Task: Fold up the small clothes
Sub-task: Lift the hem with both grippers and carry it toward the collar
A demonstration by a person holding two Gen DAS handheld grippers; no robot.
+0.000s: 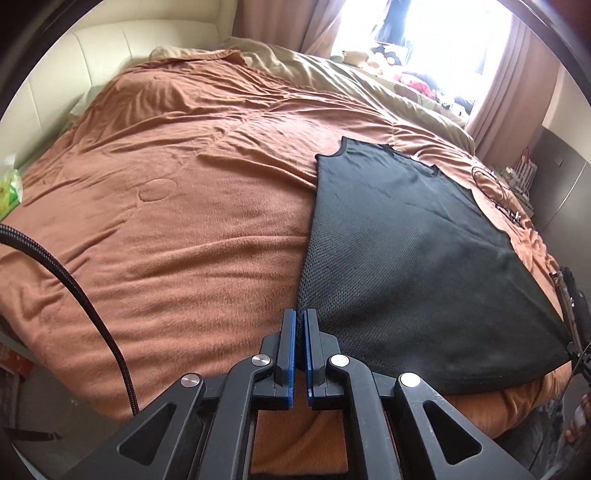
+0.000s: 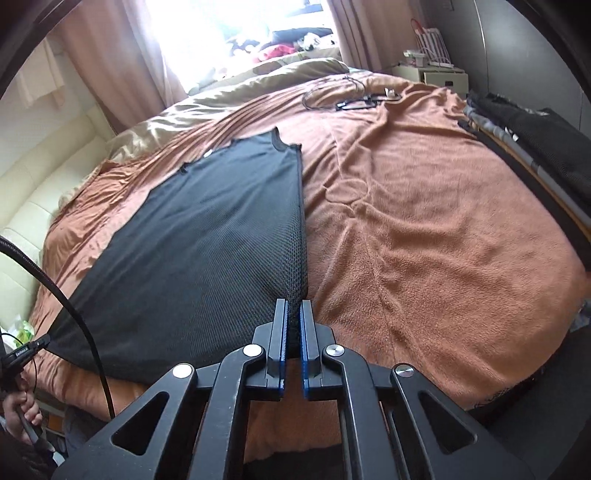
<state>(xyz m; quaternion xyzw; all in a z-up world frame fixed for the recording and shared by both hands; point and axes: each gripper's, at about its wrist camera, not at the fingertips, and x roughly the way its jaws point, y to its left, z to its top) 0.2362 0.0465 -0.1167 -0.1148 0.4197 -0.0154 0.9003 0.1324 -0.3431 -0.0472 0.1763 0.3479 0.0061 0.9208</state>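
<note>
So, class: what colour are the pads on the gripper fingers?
Blue pads, clearest in the right wrist view.

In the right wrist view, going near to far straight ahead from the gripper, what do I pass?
right gripper → black mesh shirt → brown blanket → beige duvet → bright window

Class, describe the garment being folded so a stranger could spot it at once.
Find the bed's orange-brown blanket. Near its front edge lies the black mesh vest, both bottom corners pinched by the left gripper and right gripper. It alone is dark, sleeveless and spread flat.
</note>
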